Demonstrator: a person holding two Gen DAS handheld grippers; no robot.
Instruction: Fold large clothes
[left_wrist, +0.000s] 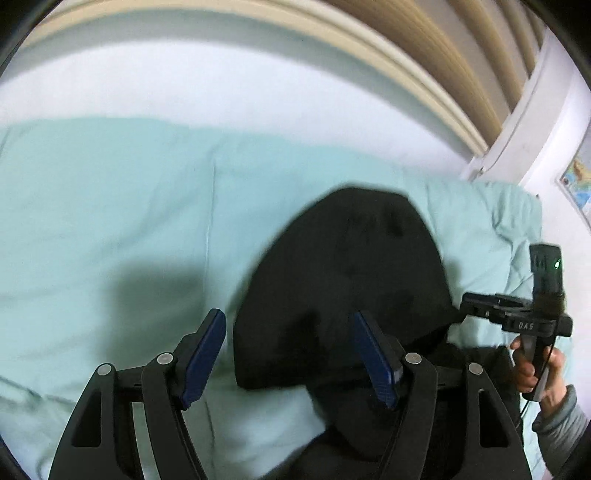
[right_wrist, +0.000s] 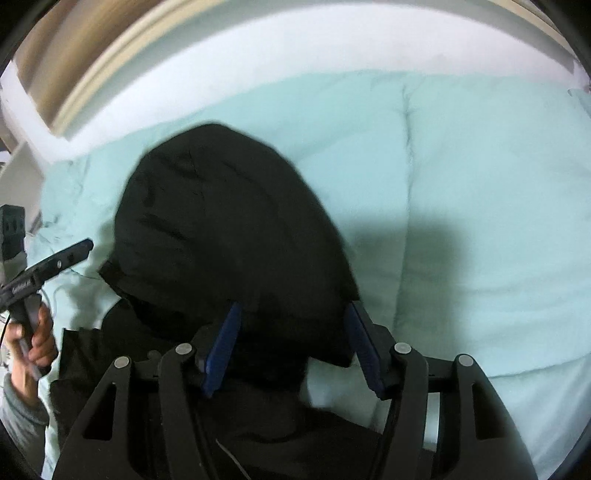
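Both tongs, left (left_wrist: 290, 360) and right (right_wrist: 291, 349), gape above black hood (right_wrist: 229, 236); open quilt (right_wrist: 480, 184) beyond.

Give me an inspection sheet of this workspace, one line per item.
Surface: mint green quilt over a bed, wrinkled.
Job's things: black hooded garment lying on the quilt, hood spread.
Clutter: nothing seen.
Grippers: left gripper open, nothing held; right gripper open above the hood.
Cables: thin black lead hangs from the right gripper's handle.
Surroundings: pale wooden headboard; map poster on the wall.
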